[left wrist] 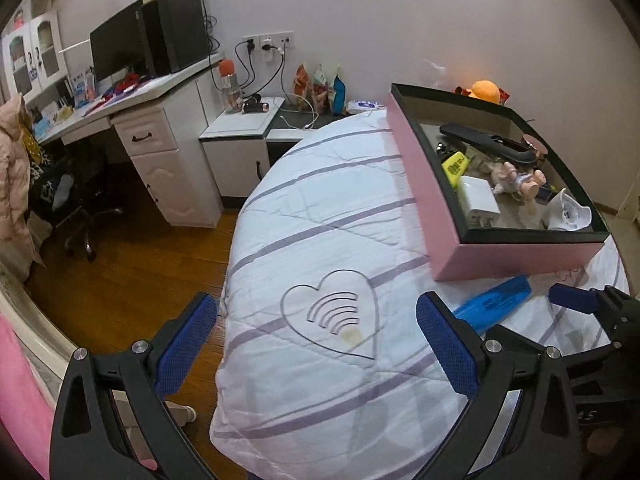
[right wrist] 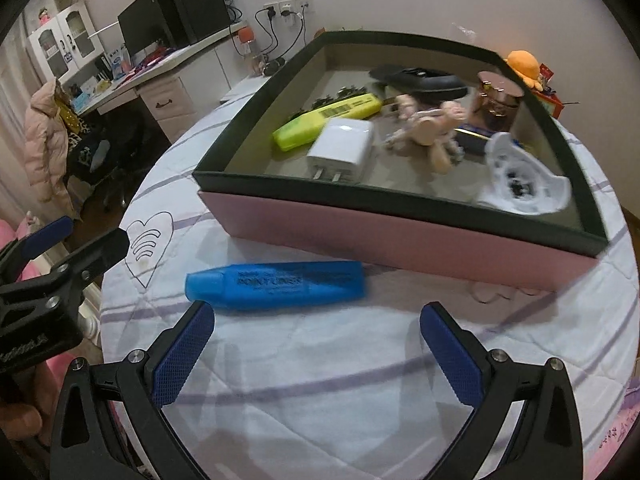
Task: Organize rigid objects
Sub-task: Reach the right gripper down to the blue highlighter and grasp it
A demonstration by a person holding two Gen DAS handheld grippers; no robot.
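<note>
**Ana:** On the bed (right wrist: 320, 380), just this side of the pink box (right wrist: 400, 236), lies the blue highlighter (right wrist: 276, 286), alone on the quilt. I'd judge it the last piece waiting to go in.

**Ben:** And the right tool (right wrist: 316, 344)?

**Ana:** Spread wide and empty, hanging just short of the highlighter, its fingers to either side of the barrel's line, probably lined up for a pinch across it. The left tool (left wrist: 316, 332) is spread and empty too, hovering off to the side over the heart pattern (left wrist: 330, 314), seemingly kept clear of the other's path.

**Ben:** What's already in the box?

**Ana:** A yellow highlighter (right wrist: 326, 120), a white charger (right wrist: 346, 150), a small doll (right wrist: 428, 128), a black object (right wrist: 420, 80) at the back, a copper-lidded jar (right wrist: 498, 100), and something white (right wrist: 524, 180) in the near corner. There's bare floor between charger and front wall, so room seems to remain.

**Ben:** The surface?

**Ana:** White quilt with lilac stripes, soft, so things may sink slightly. Beyond it sit a desk (left wrist: 132, 100) with a monitor (left wrist: 116, 50), wall sockets, wooden flooring, and a chair draped with clothes.
</note>
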